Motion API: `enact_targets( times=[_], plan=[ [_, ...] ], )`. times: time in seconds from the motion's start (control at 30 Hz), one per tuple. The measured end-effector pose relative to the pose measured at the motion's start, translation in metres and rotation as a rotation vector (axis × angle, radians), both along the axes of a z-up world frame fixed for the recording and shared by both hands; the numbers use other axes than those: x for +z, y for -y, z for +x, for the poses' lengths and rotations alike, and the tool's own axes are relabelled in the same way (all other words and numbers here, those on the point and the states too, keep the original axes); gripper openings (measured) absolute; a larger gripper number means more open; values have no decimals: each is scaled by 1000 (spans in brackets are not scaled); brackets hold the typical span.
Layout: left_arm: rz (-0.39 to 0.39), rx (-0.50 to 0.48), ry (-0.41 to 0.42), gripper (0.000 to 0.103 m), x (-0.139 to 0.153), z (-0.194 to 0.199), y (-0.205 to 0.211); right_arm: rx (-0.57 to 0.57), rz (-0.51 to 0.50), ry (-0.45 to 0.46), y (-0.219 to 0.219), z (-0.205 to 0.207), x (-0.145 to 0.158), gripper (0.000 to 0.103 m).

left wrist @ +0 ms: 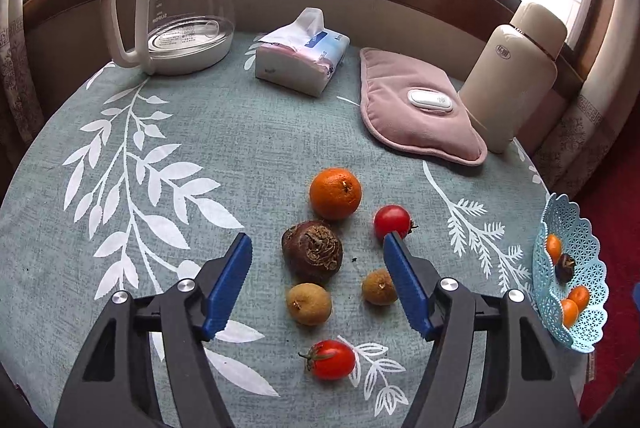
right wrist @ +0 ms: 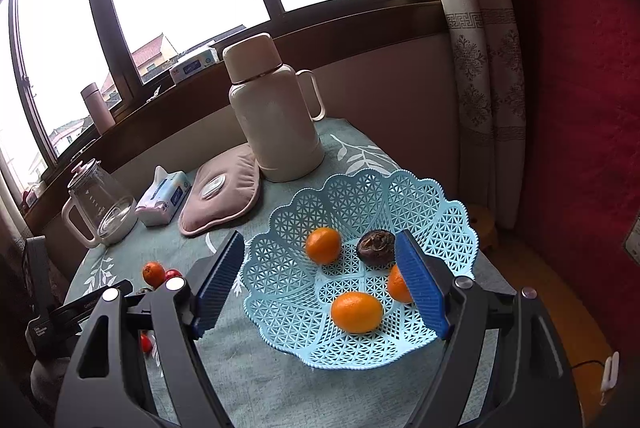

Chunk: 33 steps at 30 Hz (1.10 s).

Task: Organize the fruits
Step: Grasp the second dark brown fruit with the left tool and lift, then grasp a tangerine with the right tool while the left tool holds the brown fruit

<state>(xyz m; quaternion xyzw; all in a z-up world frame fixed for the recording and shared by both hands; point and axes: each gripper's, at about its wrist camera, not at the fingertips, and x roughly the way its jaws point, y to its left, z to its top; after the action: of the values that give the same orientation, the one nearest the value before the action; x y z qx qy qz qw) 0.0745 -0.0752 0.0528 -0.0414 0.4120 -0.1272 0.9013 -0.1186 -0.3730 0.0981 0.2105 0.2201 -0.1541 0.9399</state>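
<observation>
With our left gripper (left wrist: 318, 282) open over the water chestnut (left wrist: 312, 251) and right gripper (right wrist: 320, 282) open and empty, we judge the chestnut firm and light, best pinched across its middle.

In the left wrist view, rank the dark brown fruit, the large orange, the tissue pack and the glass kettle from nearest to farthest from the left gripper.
1. Dark brown fruit, between the open jaws of the left gripper.
2. Large orange, just beyond it.
3. Tissue pack, mid-table.
4. Glass kettle, far left.
</observation>
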Motion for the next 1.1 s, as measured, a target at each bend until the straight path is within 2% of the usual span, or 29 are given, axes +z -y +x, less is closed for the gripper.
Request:
enact_targets(
  times=[0.2, 0.4, 0.67, 0.9, 1.1],
  plan=[
    [27, -33, -51, 54, -20, 16, 10, 10, -9, -12, -5, 4, -3, 79],
    [41, -33, -64, 43, -29, 25, 13, 20, -18, -27, -10, 8, -8, 79],
    [4, -50, -44, 42, -32, 23, 8, 60, -49, -57, -28, 17, -16, 79],
    [-35, -13, 62, 42, -11, 8, -12, 127, -67, -87, -58, 23, -23, 79],
    [-34, 77, 159, 42, 8, -3, -37, 204, -71, -108, -88, 39, -23, 79]
  ],
)
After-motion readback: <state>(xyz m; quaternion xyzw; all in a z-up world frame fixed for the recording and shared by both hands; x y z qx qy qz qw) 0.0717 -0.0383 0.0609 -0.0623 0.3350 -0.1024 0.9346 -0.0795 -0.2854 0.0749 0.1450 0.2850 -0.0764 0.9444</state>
